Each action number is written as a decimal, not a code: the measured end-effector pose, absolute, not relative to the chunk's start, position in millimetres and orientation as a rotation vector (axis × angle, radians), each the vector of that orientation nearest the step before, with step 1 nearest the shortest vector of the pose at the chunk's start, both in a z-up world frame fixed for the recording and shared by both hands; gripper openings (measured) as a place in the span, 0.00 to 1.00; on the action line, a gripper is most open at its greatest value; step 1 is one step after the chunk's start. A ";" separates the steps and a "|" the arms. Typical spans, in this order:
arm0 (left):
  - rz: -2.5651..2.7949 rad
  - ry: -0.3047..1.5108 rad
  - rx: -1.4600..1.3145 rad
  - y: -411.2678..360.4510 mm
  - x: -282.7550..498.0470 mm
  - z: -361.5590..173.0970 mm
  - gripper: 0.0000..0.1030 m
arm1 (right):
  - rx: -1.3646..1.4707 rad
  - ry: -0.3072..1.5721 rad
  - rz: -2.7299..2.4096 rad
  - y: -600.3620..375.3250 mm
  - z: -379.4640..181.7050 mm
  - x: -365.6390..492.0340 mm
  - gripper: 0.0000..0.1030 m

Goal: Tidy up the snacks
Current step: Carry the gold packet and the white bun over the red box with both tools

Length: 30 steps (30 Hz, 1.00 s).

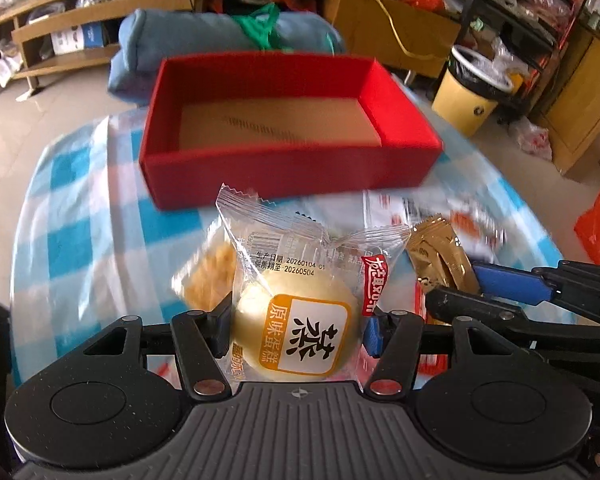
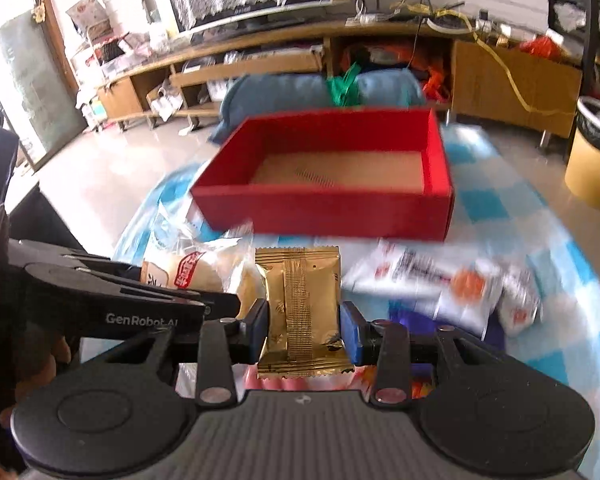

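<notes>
My left gripper [image 1: 296, 332] is shut on a clear-wrapped round egg cake [image 1: 296, 320], lifted above the checked cloth. My right gripper [image 2: 303, 326] is shut on a gold foil snack packet [image 2: 300, 304]. The same gold foil snack packet [image 1: 440, 258] and the right gripper's blue-padded fingers [image 1: 512, 284] show at the right of the left wrist view. The egg cake [image 2: 188, 270] and the left gripper's arm show at the left of the right wrist view. An empty red box [image 1: 288, 128] with a brown floor stands ahead of both grippers; the red box [image 2: 332, 184] is open on top.
Several white and orange snack packets [image 2: 452, 284] lie on the blue checked tablecloth [image 1: 80, 216] in front of the box, and a wrapped crumbly pastry [image 1: 208, 276] lies under the cake. A blue cushion [image 1: 204, 36], a yellow bin [image 1: 472, 92] and wooden shelves stand beyond the table.
</notes>
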State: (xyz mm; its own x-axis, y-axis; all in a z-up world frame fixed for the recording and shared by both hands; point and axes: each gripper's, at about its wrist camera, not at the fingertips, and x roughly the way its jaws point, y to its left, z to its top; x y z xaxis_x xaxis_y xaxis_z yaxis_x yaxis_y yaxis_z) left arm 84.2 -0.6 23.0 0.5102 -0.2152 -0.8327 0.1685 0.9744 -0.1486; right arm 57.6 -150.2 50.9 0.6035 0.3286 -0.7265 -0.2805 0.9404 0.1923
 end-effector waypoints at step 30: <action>-0.107 0.948 -0.108 -5.1 220.1 31.0 0.64 | 0.039 0.771 0.240 -156.1 58.9 214.5 0.33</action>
State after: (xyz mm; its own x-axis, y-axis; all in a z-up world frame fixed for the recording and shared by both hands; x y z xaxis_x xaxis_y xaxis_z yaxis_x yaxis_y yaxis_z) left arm 220.1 -5.1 31.0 0.5785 -0.1390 -0.8038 0.0441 0.9893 -0.1393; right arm 214.5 -156.1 58.9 0.6915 0.2293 -0.6851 -0.2006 0.9719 0.1228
